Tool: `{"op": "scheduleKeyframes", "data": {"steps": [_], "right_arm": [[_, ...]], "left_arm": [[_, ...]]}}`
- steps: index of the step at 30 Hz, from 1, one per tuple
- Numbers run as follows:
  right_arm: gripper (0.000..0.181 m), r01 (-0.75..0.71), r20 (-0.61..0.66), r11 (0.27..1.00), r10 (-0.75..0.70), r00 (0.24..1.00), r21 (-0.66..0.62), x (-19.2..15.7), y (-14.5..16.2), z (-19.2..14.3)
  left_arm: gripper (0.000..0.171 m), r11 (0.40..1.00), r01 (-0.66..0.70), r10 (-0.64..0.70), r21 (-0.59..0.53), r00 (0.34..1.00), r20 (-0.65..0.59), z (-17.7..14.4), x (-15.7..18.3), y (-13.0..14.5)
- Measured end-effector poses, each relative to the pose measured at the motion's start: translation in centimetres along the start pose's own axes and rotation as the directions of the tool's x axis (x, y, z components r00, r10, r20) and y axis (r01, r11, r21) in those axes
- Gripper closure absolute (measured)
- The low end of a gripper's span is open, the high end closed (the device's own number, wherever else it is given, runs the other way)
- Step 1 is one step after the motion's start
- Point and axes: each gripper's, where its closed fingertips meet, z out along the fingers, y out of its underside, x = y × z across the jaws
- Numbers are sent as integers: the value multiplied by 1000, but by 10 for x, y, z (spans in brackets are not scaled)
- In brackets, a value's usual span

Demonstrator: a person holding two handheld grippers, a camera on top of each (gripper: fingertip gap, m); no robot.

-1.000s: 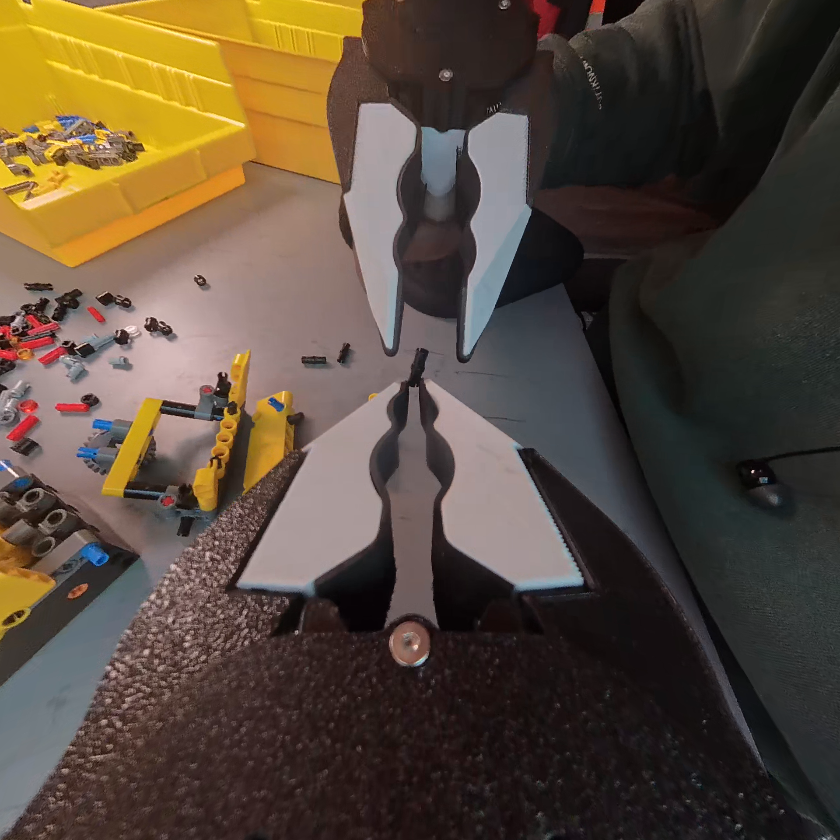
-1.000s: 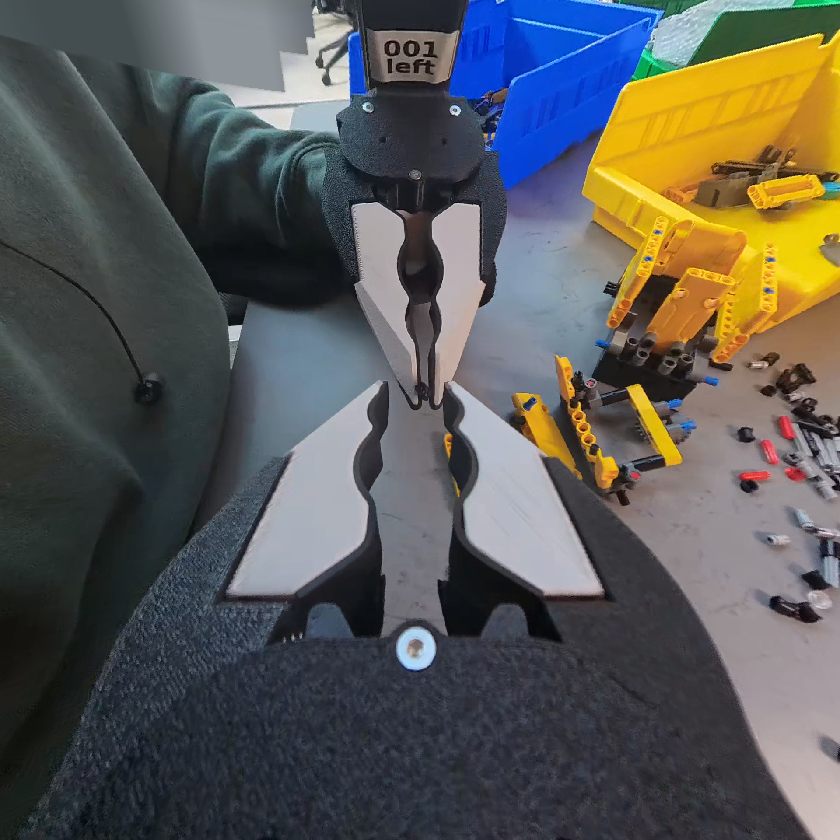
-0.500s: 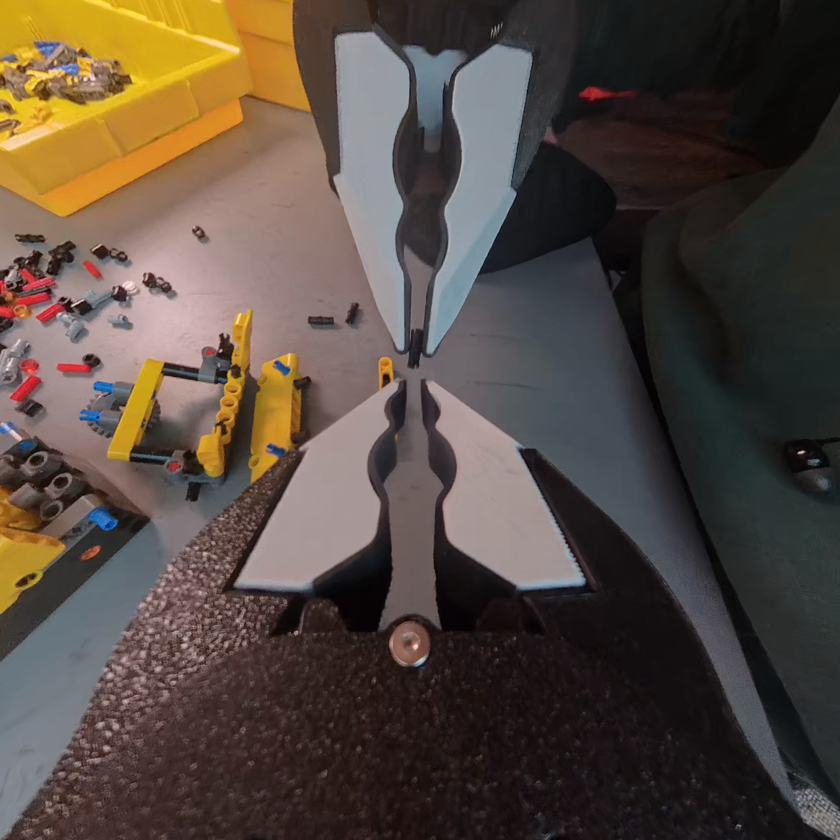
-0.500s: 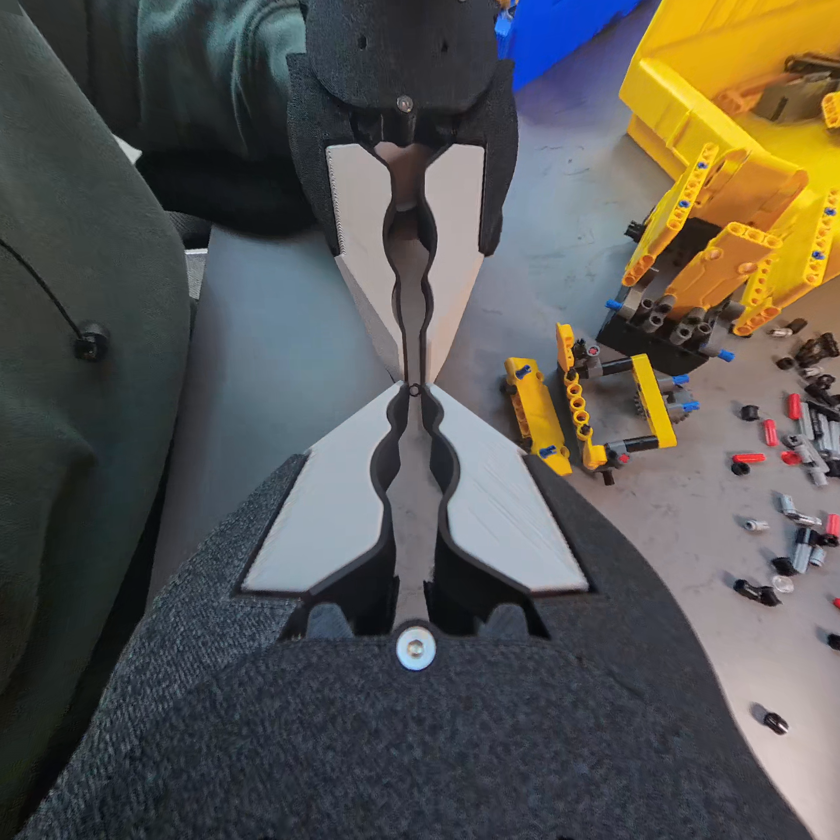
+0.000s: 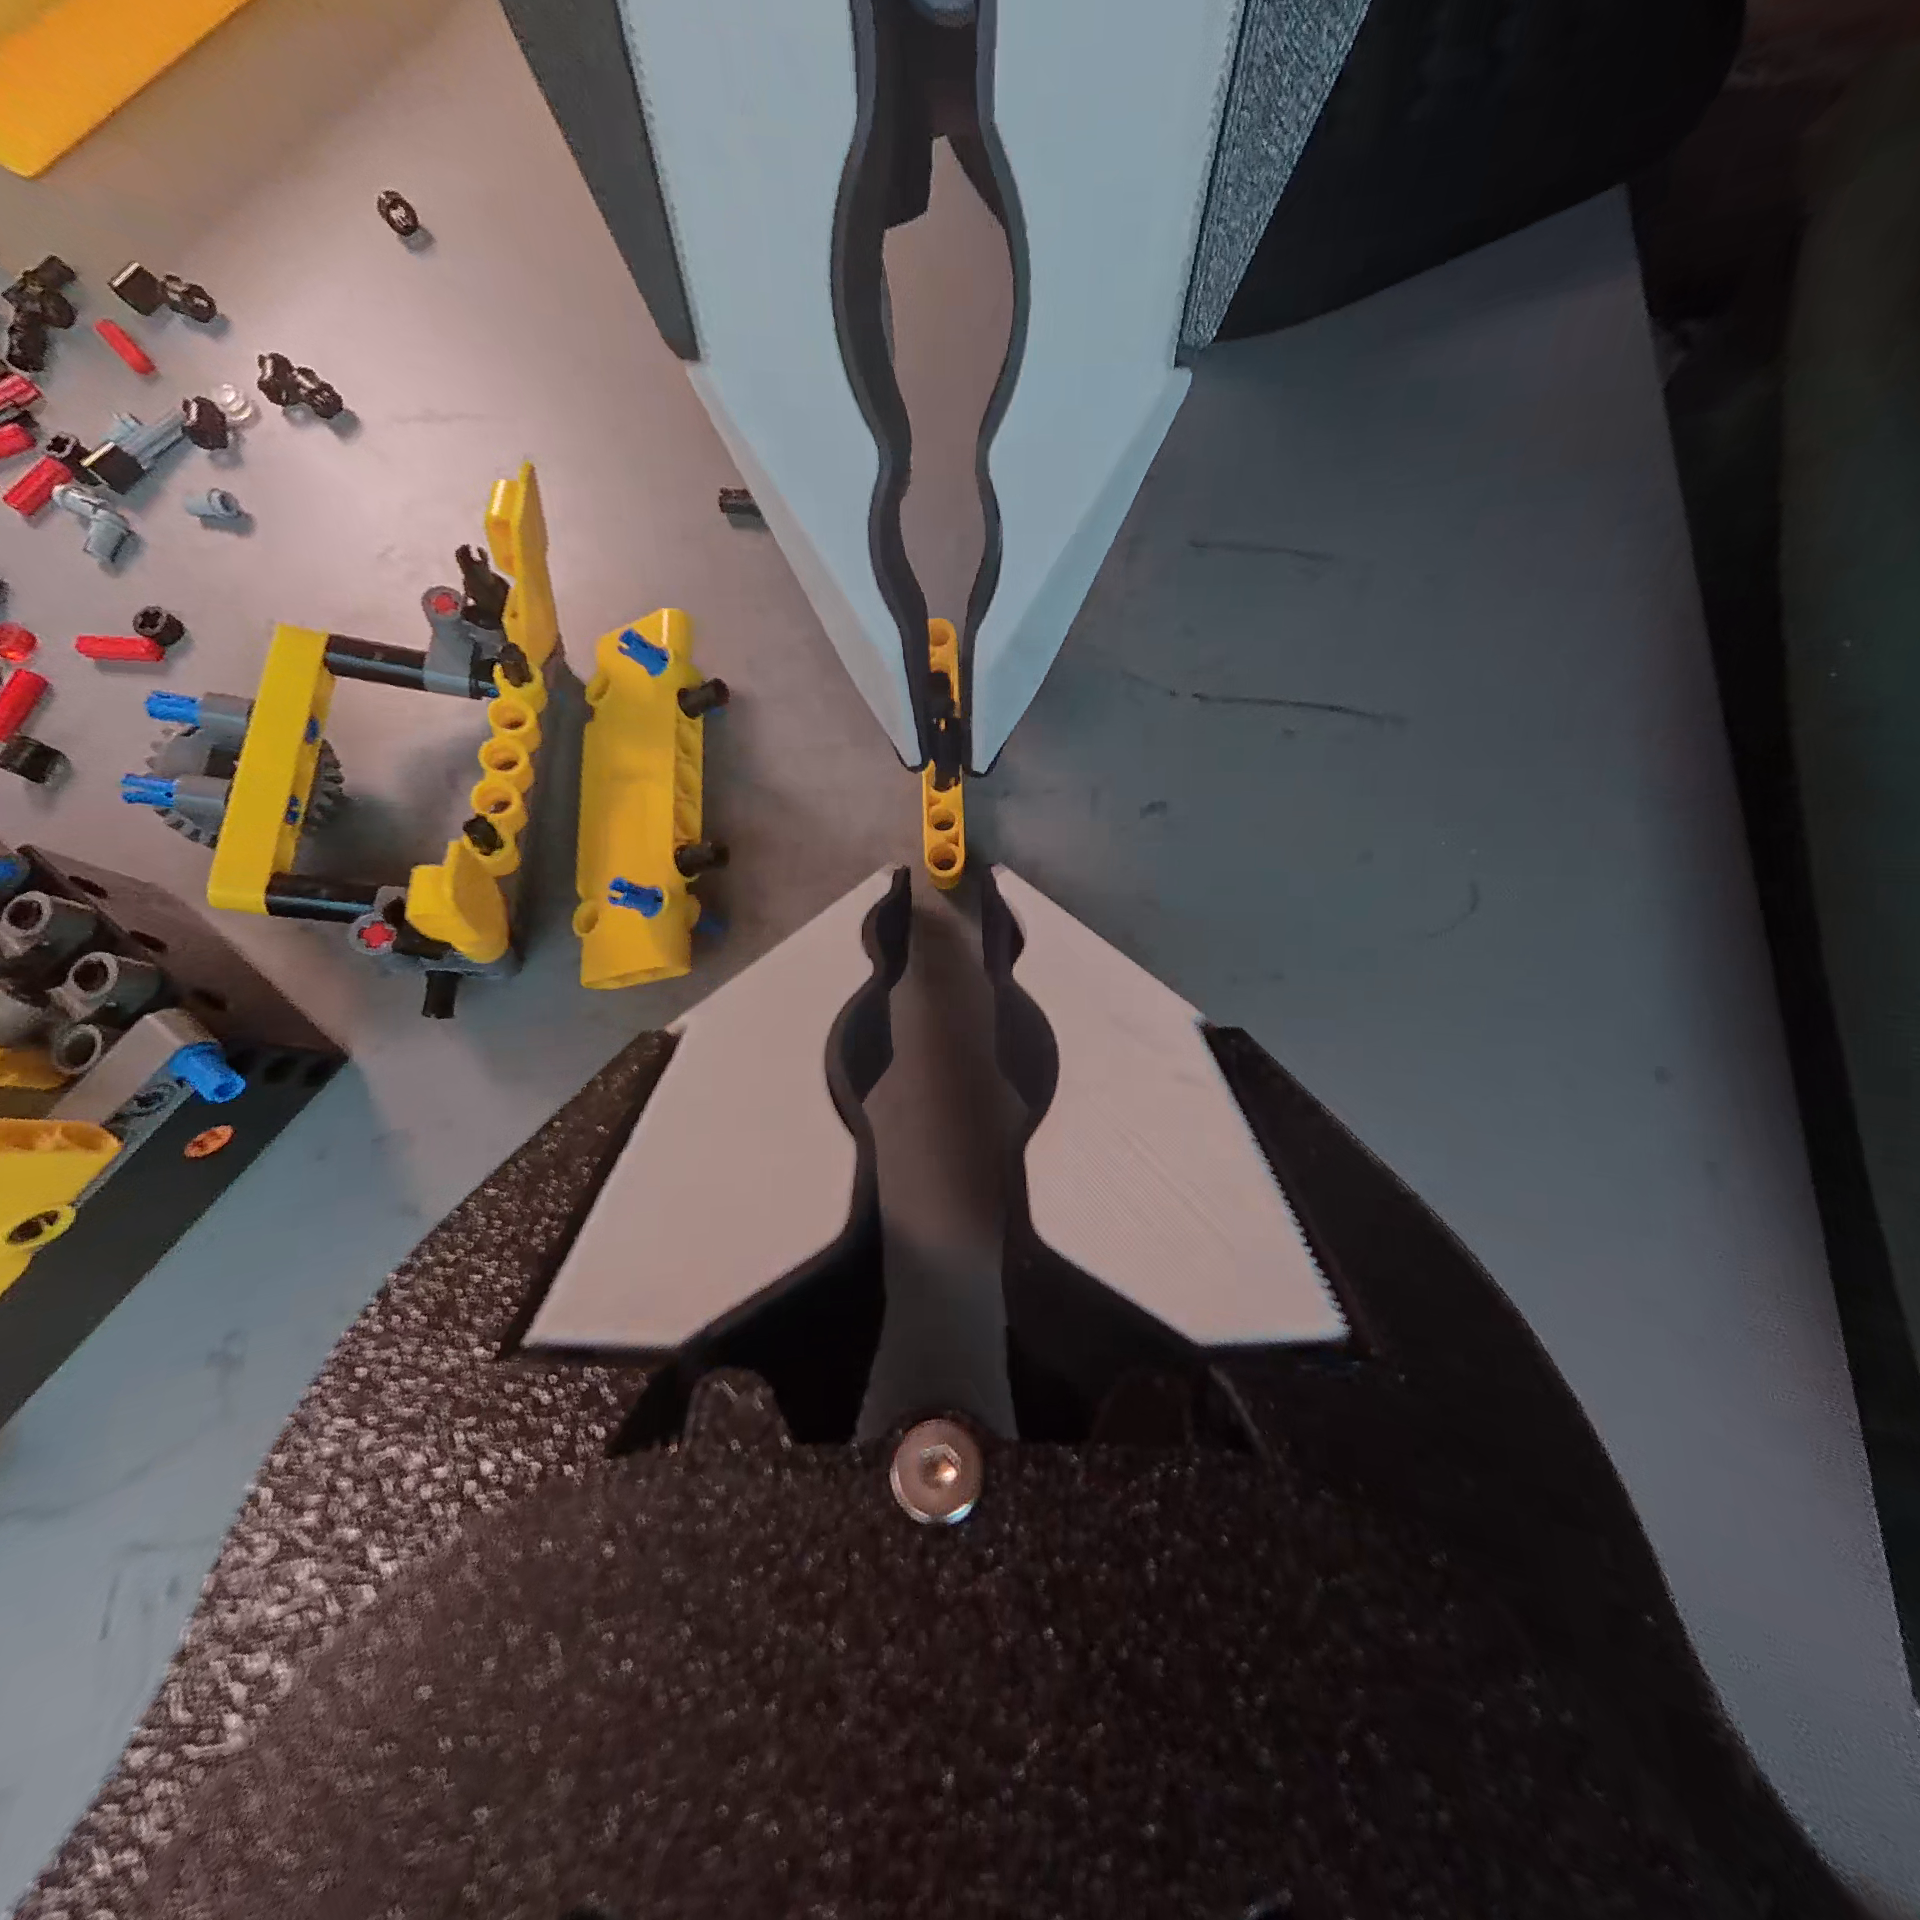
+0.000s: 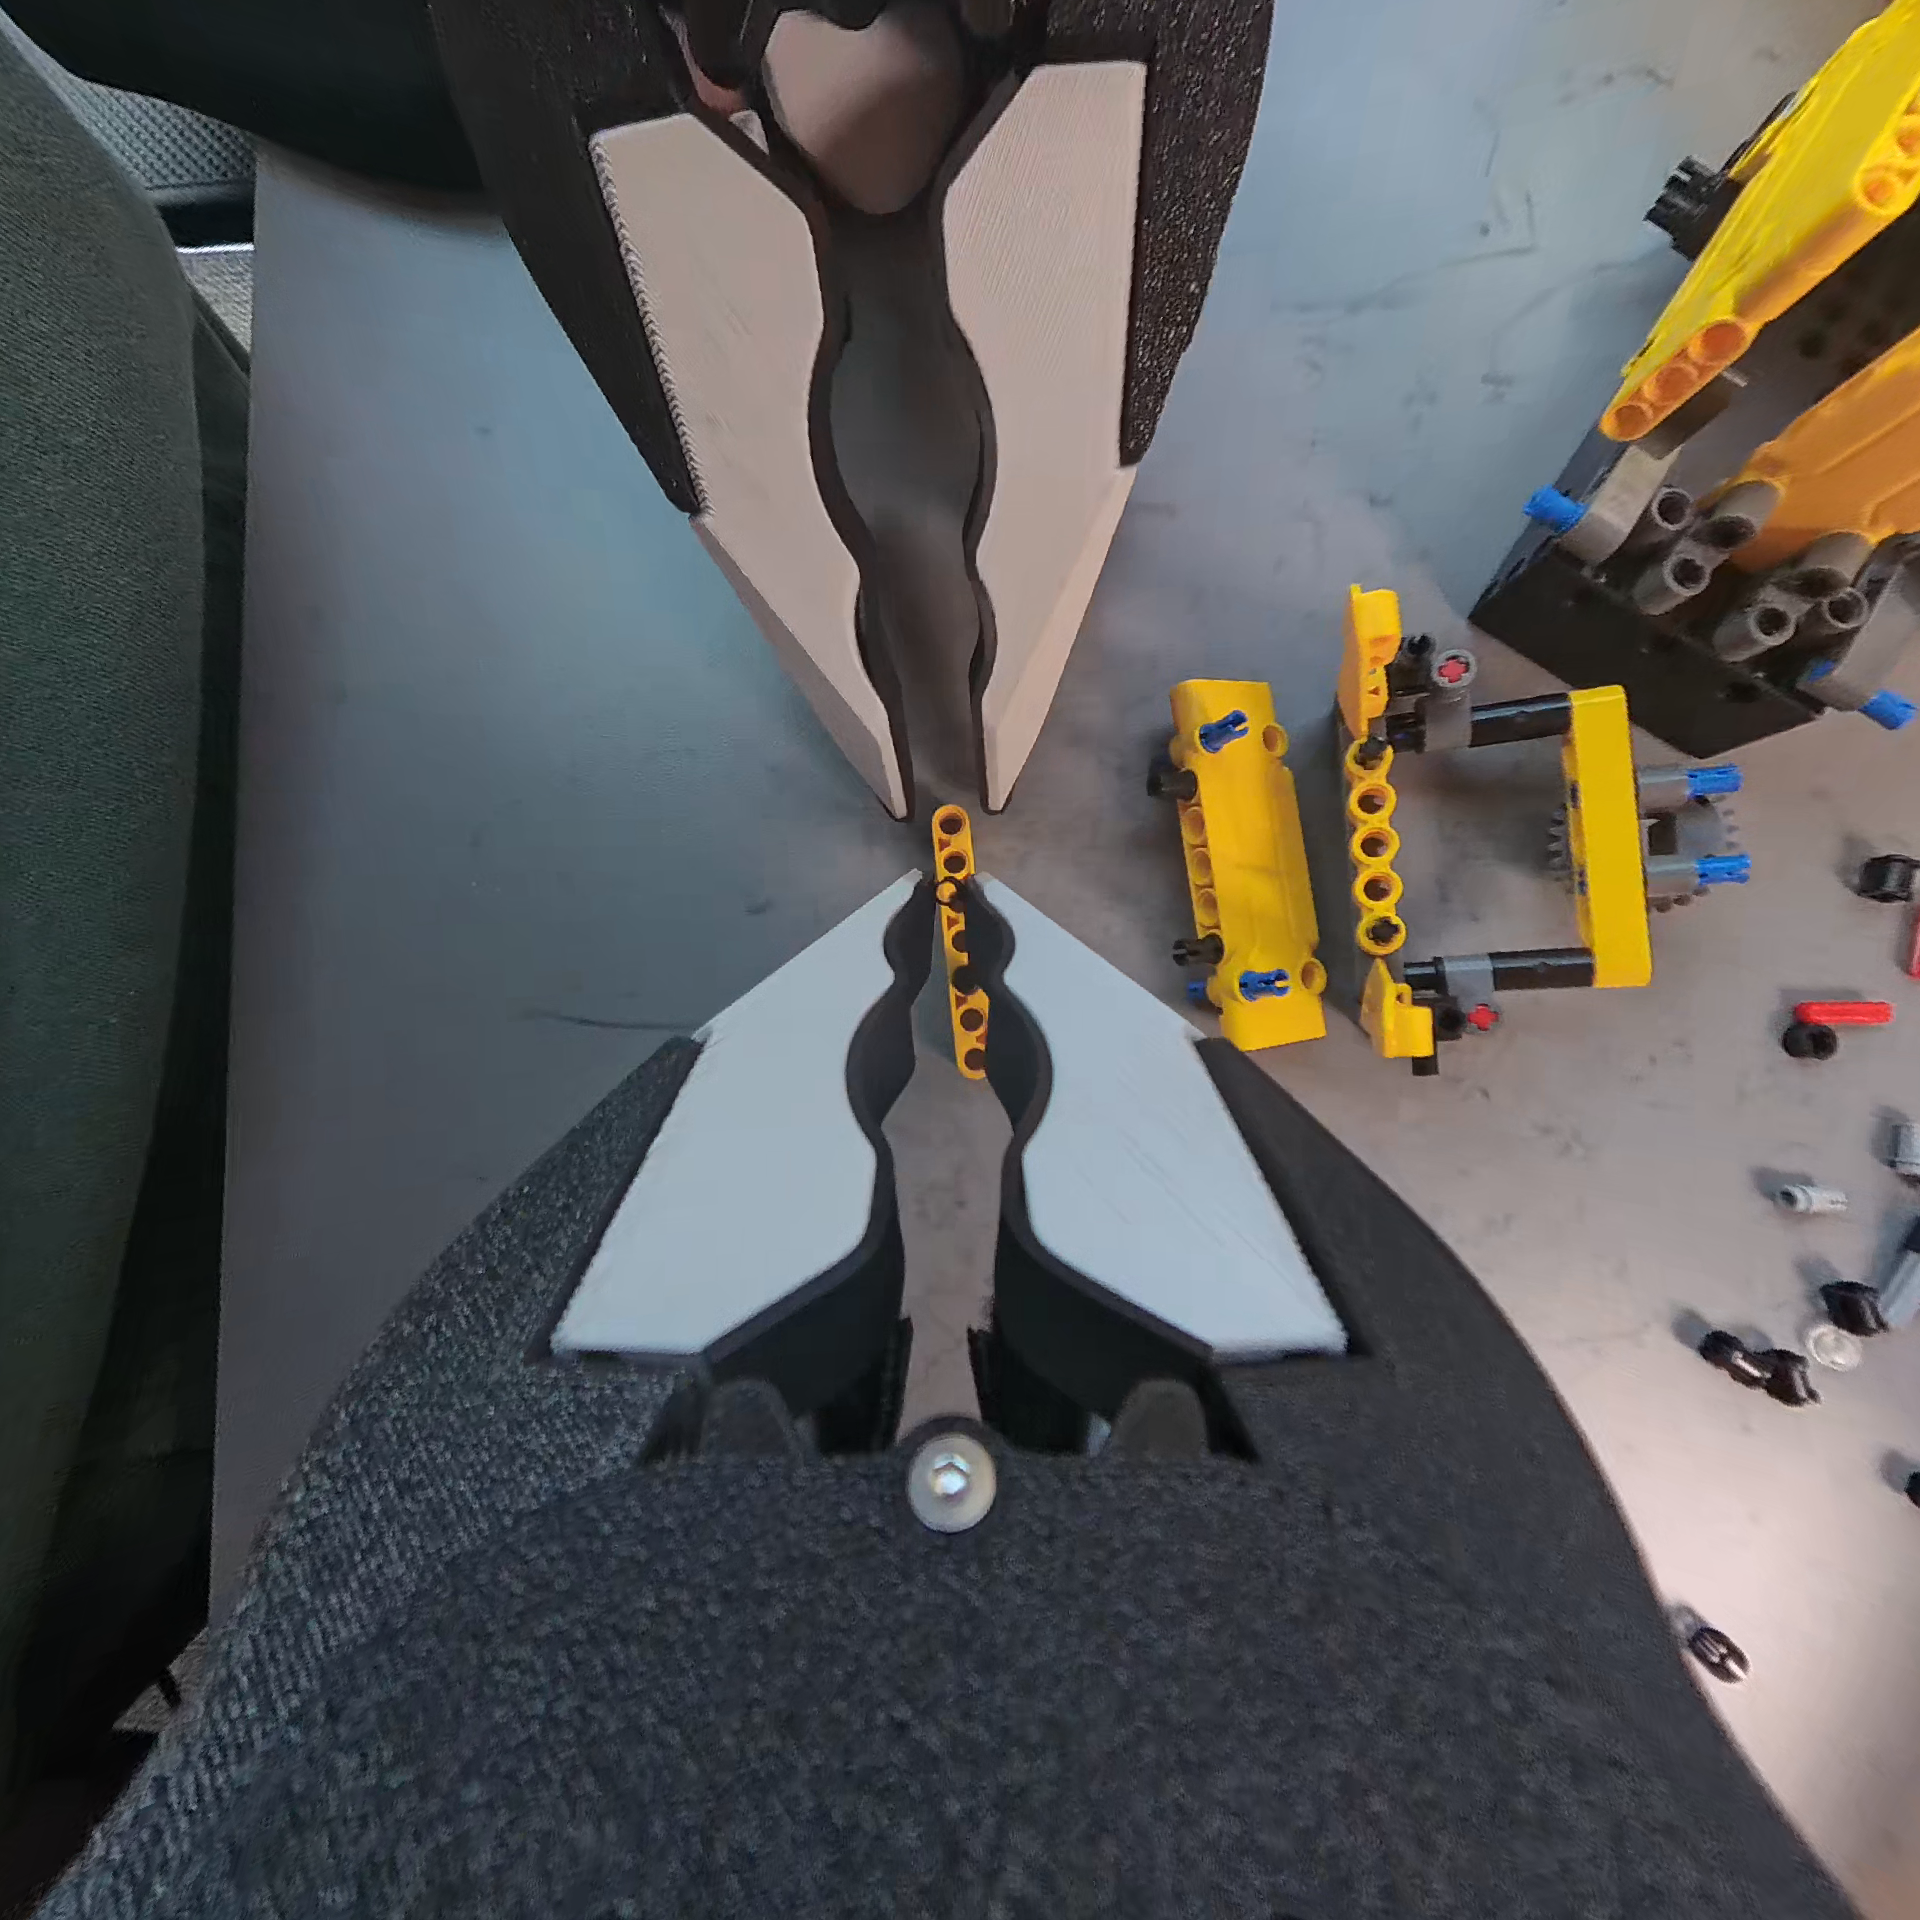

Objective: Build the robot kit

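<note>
Lying on the grey tabletop (image 5: 1351, 727), a thin yellow holed beam (image 6: 961, 935) is flanked by the right hand-held gripper (image 6: 948, 881), clenched around a black pin (image 6: 948, 891) over the beam. Just beyond the beam, the left hand-held gripper (image 5: 943, 883) is held parted, grasping nothing.

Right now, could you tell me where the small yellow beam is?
The beam lies on the table between both gripper tips, in the right gripper and just short of the left gripper.
</note>
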Motion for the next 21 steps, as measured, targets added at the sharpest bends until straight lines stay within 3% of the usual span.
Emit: {"op": "scheduleKeyframes", "data": {"steps": [8, 21], "right_arm": [[177, -93, 31, 995, 92, 995, 35, 7, -1, -14], [177, -9, 30, 998, 11, 999, -68, 2, 4, 1]], "left_arm": [[162, 1000, 2, -2, -7, 1000, 0, 3, -1, -1], [165, 1000, 0, 0, -17, 1000, 1, 5, -1, -1]]}}
